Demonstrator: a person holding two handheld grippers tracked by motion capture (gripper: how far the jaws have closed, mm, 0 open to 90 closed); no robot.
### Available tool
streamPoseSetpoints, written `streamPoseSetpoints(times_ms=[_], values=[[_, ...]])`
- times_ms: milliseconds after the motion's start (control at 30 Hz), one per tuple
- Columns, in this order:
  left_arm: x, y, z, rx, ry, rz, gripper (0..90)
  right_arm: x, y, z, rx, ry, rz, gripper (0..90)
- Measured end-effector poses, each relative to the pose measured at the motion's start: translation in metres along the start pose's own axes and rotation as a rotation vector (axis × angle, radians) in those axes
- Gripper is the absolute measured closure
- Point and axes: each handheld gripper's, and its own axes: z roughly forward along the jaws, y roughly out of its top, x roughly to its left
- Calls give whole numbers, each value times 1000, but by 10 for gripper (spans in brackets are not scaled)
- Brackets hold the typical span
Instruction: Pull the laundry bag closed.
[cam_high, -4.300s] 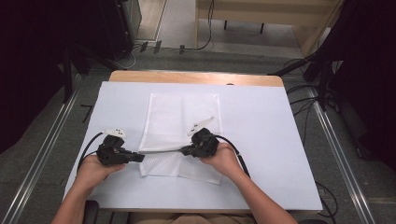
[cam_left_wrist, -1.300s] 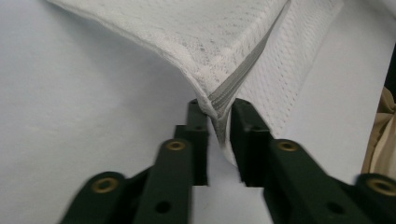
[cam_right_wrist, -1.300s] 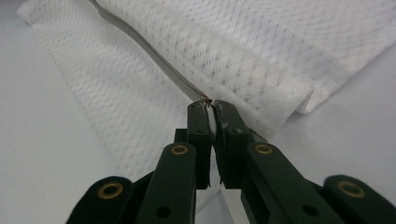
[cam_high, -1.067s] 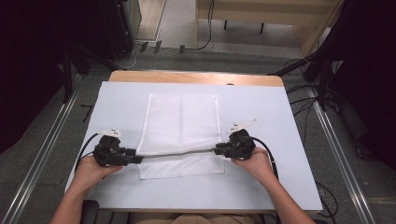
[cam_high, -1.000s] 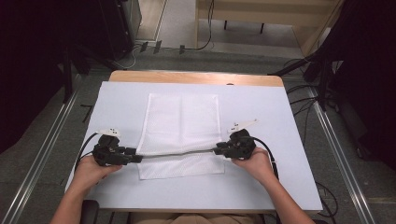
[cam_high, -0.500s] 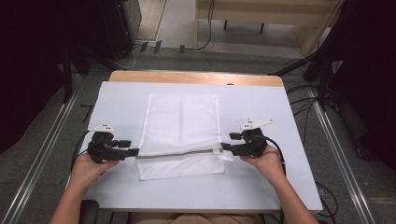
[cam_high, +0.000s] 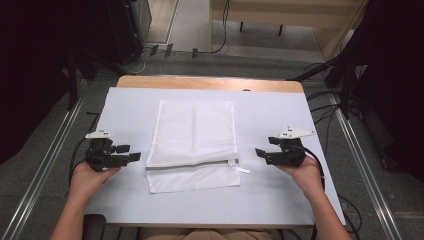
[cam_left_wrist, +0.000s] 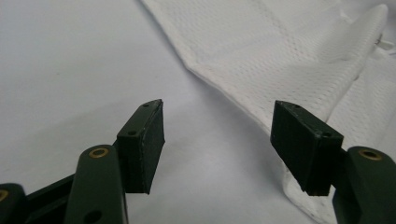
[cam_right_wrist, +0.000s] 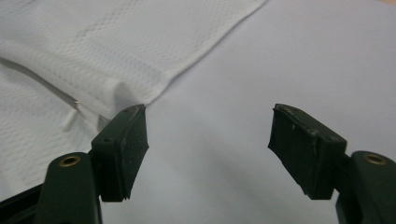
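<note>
A white mesh bag (cam_high: 194, 142) lies flat on the pale table cover (cam_high: 280, 115), its near part folded over along a seam, with a small zipper pull (cam_high: 244, 170) at the right end. My left gripper (cam_high: 136, 158) sits just left of the bag, open, with nothing between its pads; its jaws have just been opening. My right gripper (cam_high: 260, 153) is right of the bag, also open and empty after opening. The bag's edge (cam_left_wrist: 243, 100) runs ahead of the left gripper (cam_left_wrist: 217, 140), which is open. The bag's corner (cam_right_wrist: 154, 88) lies ahead-left of the right gripper (cam_right_wrist: 208, 149).
The table's wooden far edge (cam_high: 210, 83) borders the cover. Metal rails (cam_high: 360, 165) run along the floor on both sides, with cables (cam_high: 327, 107) on the right. Dark equipment (cam_high: 120, 25) stands beyond the table at the left.
Both grippers have let go of the bag's fold and opened. The right one drew off to the right, the left slightly to the left. The fold now lies flat.
</note>
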Motion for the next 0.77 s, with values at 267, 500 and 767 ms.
streamPoseSetpoints(times_ms=[267, 500, 767], values=[[4, -1, 2, -12, 65, -13, 317, -13, -10, 2, 6, -51, 23, 251], [9, -3, 6, -2, 114, -35, 274, -14, -13, 7, 24, -64, 10, 231], [8, -3, 8, 1, 120, -33, 264, -15, -14, 9, 28, -64, 9, 222]])
